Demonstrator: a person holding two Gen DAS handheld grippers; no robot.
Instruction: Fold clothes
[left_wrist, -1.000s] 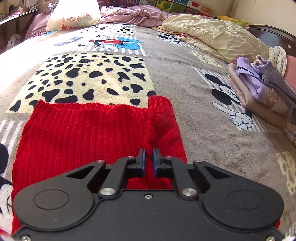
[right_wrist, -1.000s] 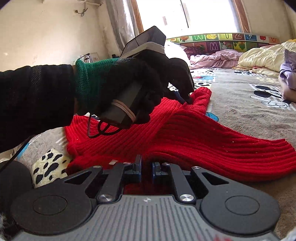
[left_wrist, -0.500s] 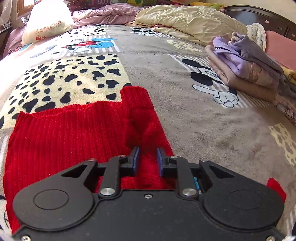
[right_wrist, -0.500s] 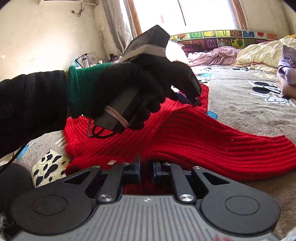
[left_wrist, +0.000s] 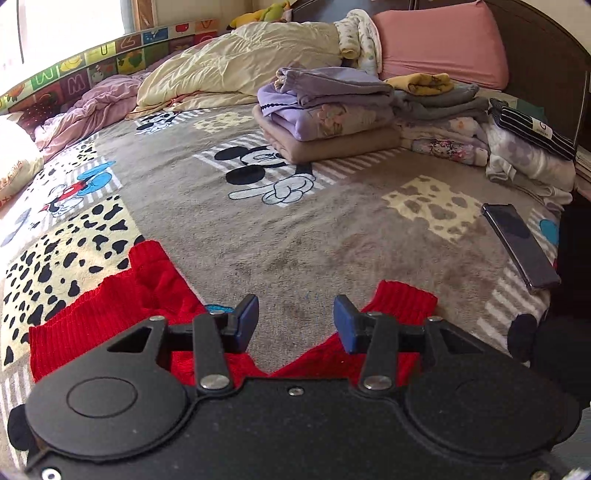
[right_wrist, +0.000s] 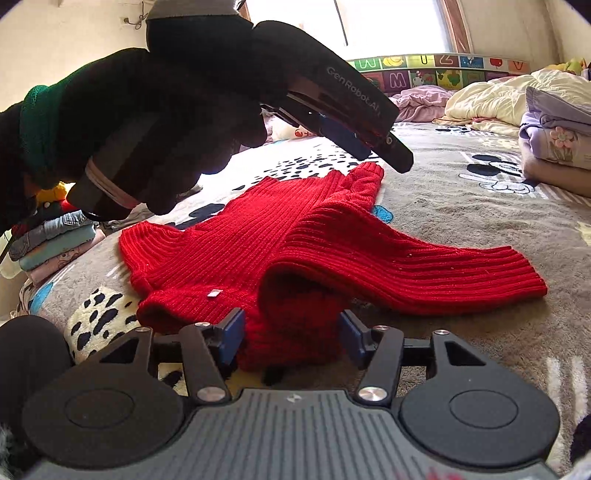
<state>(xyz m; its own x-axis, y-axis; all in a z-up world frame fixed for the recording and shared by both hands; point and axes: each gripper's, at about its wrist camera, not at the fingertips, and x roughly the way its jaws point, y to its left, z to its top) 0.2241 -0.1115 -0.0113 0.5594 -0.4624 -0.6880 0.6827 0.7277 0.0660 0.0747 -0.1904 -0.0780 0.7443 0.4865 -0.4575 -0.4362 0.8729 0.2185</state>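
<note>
A red ribbed knit sweater (right_wrist: 258, 251) lies on the patterned blanket, one sleeve folded across its body and the other sleeve (right_wrist: 424, 280) stretched to the right. My right gripper (right_wrist: 291, 334) is open, its blue pads either side of a bunched red fold at the near edge. My left gripper (left_wrist: 295, 319) is open above bare blanket, with the sweater (left_wrist: 147, 295) to its left and a red cuff (left_wrist: 404, 301) to its right. In the right wrist view the left gripper (right_wrist: 369, 136) hangs above the sweater, held by a black-gloved hand (right_wrist: 166, 110).
Folded clothes stacks (left_wrist: 332, 110) sit at the far side of the bed, beside a cream quilt (left_wrist: 240, 74) and a pink pillow (left_wrist: 439, 44). A dark phone (left_wrist: 521, 247) lies on the blanket to the right. Another folded pile (right_wrist: 51, 240) sits at the left edge.
Both grippers went from shut to open, letting go of the sweater. The left gripper lifted and swung right, away from the folded sleeve.
</note>
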